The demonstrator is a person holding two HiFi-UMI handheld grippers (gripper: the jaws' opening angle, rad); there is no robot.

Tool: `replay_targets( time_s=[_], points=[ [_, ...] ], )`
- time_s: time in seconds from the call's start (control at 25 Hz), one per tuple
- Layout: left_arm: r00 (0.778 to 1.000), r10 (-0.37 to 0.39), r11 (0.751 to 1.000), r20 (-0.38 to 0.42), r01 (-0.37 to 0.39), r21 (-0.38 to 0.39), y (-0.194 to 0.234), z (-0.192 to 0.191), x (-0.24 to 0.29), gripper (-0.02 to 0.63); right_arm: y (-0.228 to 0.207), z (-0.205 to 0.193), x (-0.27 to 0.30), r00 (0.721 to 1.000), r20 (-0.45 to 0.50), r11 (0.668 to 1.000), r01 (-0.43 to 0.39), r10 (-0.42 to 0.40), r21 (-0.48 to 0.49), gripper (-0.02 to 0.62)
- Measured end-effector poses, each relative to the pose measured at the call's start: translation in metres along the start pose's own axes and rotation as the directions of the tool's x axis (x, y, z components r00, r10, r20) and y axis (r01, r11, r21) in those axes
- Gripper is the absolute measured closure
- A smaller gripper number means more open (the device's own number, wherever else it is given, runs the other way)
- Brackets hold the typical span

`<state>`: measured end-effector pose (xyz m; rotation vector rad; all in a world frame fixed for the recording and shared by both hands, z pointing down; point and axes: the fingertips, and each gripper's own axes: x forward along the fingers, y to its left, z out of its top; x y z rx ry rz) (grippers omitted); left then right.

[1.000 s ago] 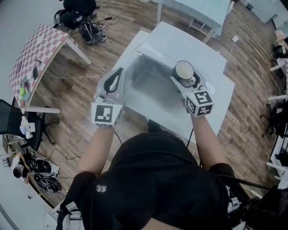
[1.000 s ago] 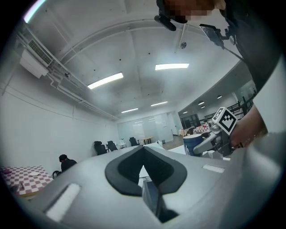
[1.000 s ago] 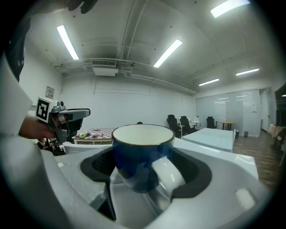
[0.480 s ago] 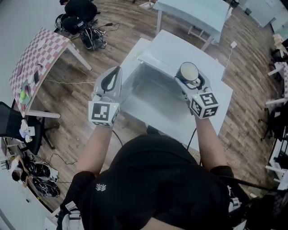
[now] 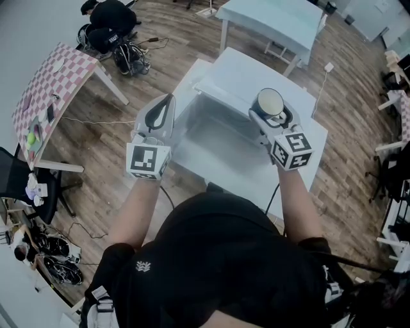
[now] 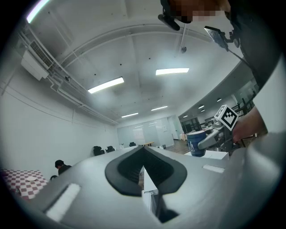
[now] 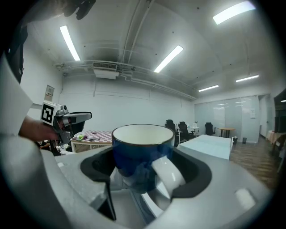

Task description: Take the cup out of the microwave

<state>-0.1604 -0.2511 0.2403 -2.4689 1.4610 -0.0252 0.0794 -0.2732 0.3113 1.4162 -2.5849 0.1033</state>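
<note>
A blue cup [image 5: 270,101] with a white inside and a white handle is held upright in my right gripper [image 5: 271,107], which is shut on it, above the right side of the white microwave [image 5: 214,131]. In the right gripper view the cup [image 7: 142,150] fills the space between the jaws, handle toward the camera. The microwave's front stands open below both hands. My left gripper [image 5: 160,114] hovers at the microwave's left side, shut with nothing in it. The left gripper view shows its tips [image 6: 144,151] meeting, with the cup [image 6: 195,143] off to the right.
The microwave sits on a white table [image 5: 306,157]. A cord runs to a plug [image 5: 328,67] on the wooden floor at the right. A checkered table [image 5: 48,80] stands at the left, bags [image 5: 109,22] lie behind it, and a pale table [image 5: 282,19] is at the back.
Both hands have risen a little. The cup has come up with the right gripper and now hangs higher over the microwave.
</note>
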Motion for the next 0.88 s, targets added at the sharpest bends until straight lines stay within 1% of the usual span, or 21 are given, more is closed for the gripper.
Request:
replay_targets(
  time_s=[0.68,0.88],
  points=[
    [1.0,-0.006,1.0,-0.012,0.006,0.01,-0.006,0.001,-0.007,0.603,-0.002,0.0,-0.005,1.0,0.021,1.0,0.014,-0.014,0.015,0.213],
    [1.0,0.007,1.0,-0.018,-0.007,0.024,-0.006,0.001,-0.011,0.604,-0.003,0.0,-0.005,0.999,0.038,1.0,0.002,-0.003,0.024,0.213]
  ],
)
